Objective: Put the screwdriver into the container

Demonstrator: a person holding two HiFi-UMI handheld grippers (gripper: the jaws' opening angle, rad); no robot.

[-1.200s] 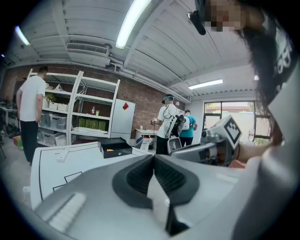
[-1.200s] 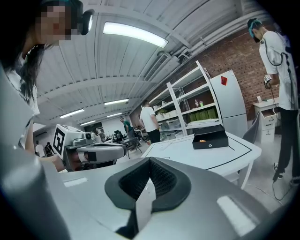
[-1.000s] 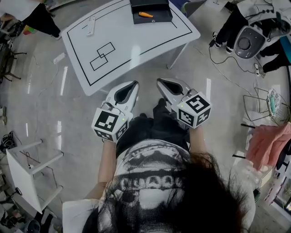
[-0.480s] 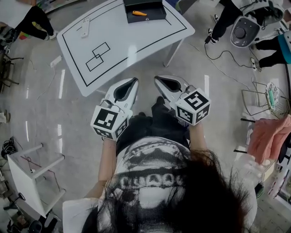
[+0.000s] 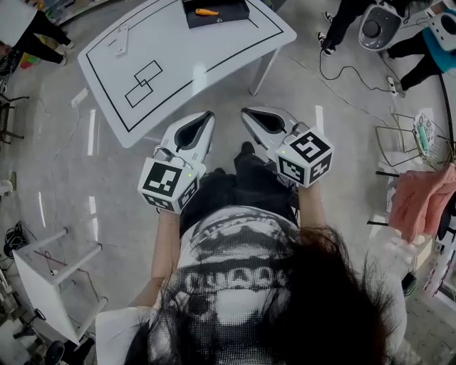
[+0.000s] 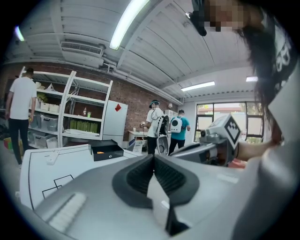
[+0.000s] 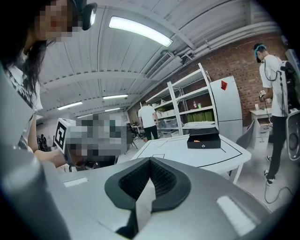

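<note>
Here, from left to right:

- A white stool (image 5: 44,274) stands on the grey floor at the far left, well apart from everything else.
- A white table (image 5: 178,68) with a black border line fills the upper left of the head view. Two overlapping rectangles (image 5: 143,83) are drawn on its top, and a small white object (image 5: 120,40) lies near its far left corner.
- A black container (image 5: 226,14) sits at the table's far edge, inside the border line.
- The screwdriver (image 5: 206,11), with its orange handle, lies inside the container, well away from both claws.
- The left gripper (image 5: 208,115) is held in front of the person's body, off the table and near its front edge. Its jaws are clenched together with nothing between them, as the left gripper view shows.
- The right gripper (image 5: 246,112) is held just beside the left one at about the same height, and the two tips point toward the table. Its jaws are also pressed together and hold nothing.
- A wire rack (image 5: 407,146) stands on the floor to the right.
- A pink cloth (image 5: 422,201) hangs at the far right edge.
</note>
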